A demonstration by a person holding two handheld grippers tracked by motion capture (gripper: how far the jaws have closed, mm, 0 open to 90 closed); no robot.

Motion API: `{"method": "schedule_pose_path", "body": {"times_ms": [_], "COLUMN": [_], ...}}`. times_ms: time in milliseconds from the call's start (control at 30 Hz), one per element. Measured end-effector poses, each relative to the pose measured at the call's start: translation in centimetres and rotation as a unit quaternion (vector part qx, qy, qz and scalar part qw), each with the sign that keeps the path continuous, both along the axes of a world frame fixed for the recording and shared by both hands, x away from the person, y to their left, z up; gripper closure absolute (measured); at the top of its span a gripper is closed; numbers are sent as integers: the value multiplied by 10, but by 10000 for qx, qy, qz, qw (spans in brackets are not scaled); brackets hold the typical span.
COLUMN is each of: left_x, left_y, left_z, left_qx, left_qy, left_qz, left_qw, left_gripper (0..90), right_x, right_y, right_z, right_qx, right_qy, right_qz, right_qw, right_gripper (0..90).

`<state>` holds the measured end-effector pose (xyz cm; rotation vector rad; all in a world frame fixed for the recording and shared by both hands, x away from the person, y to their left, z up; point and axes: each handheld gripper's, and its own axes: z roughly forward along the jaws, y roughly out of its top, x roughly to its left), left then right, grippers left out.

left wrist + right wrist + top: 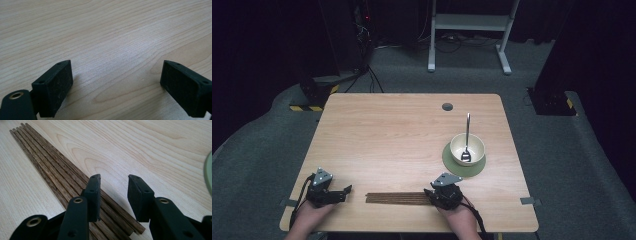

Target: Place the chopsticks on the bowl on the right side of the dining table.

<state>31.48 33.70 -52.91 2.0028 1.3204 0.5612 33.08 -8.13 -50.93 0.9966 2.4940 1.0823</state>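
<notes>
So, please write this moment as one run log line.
right gripper: open over chopsticks | left gripper: open, idle | spoon: in bowl

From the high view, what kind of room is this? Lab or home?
Most likely a lab or recording studio: dark curtained walls, grey carpet, a lone wooden table with a cable hole, a white equipment frame behind it, and hazard-striped stand bases.

From my remote seat, the chopsticks [62, 177] run under my right gripper [113, 195], their near ends hidden (partly), and the green mat [208, 173] is cut off by the frame edge.
</notes>
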Motion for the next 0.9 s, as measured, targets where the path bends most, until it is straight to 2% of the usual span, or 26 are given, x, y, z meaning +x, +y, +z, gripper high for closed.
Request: {"method": "schedule_pose_path", "body": {"times_ms": [367, 533, 633, 733, 900], "left_x": [0, 1, 1, 1, 1], "left_y": [0, 0, 0, 0, 0], "left_z": [0, 0, 0, 0, 0], "left_qx": [-3, -1, -4, -7, -11], "left_qy": [3, 11, 10, 11, 5], "left_qz": [-14, -7, -4, -5, -12], "left_qw": [10000, 10000, 10000, 10000, 10000], "left_gripper": [110, 111, 110, 111, 112], "right_x": [4, 8, 11, 7, 2], "right_y": [0, -1, -4, -7, -5], "right_z": [-3, -4, -5, 0, -4], "right_qx": [-100, -147, -97, 107, -9], "right_qy": [55, 4, 68, 32, 140], "right_qz": [51, -76, -111, -79, 37], "right_qw": [9999, 9999, 9999, 9999, 9999], "right_gripper": [681, 690, 694, 694, 701]}}
